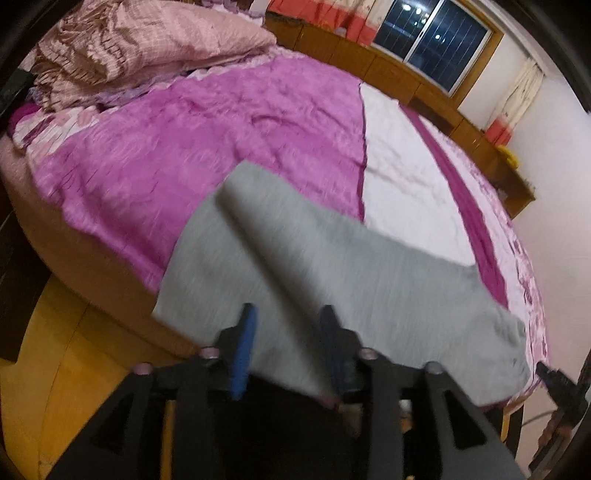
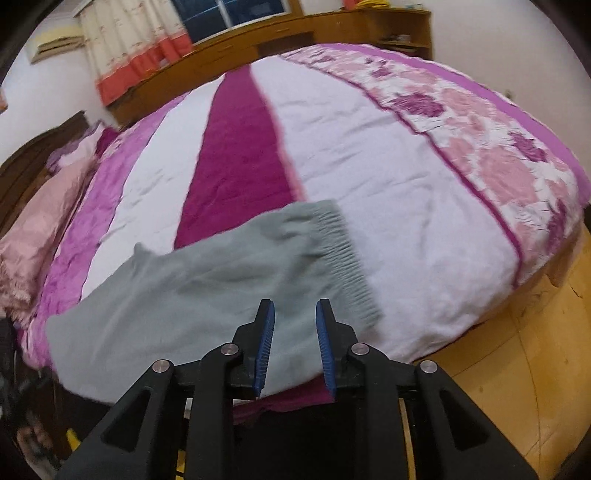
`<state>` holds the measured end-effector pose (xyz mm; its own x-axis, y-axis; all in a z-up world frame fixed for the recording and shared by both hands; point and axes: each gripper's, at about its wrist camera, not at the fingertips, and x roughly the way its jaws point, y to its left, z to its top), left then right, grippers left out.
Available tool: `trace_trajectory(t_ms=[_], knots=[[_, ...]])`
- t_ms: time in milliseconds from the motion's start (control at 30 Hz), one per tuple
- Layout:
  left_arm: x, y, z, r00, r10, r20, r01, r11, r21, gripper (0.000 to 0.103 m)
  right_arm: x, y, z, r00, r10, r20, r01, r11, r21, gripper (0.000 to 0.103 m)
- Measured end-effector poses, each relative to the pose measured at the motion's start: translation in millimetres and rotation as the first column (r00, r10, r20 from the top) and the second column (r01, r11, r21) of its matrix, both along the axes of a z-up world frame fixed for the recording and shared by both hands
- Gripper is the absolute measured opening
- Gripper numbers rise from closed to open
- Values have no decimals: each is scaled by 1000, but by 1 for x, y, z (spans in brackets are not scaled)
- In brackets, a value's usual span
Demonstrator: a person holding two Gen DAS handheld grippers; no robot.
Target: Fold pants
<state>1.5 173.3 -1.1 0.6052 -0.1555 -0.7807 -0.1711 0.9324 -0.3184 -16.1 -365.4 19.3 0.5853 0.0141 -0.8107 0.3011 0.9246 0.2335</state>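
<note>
Grey pants [image 1: 332, 266] lie across the near edge of the bed, with a raised fold running through the cloth. In the right wrist view the same pants [image 2: 177, 295] show a ribbed waistband [image 2: 347, 266] on their right end. My left gripper [image 1: 288, 317] hovers over the cloth, its blue pads apart and nothing pinched between them. My right gripper [image 2: 294, 310] stands just short of the waistband end with a narrow gap between its pads. Grey cloth shows through that gap, and the pads do not press on it.
The bed carries a quilt [image 2: 369, 177] in pink, purple and white. A pink pillow [image 1: 147, 48] lies at the head. A wooden cabinet [image 1: 369, 55] and a window [image 1: 436, 33] run behind the bed. Yellow wooden floor [image 2: 517, 350] borders the bed's near side.
</note>
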Motion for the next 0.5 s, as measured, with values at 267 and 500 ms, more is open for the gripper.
trace_trajectory(t_ms=[267,500], knots=[[39,-17,-11,1000,-13,12,12,997,71,13,7,23,-37,995,52,-85,-48,998,47,16],[40,-50,19,989,-130,75,128,991,31,11,5,24,-50,993,49,-109,-43,997,57,16]])
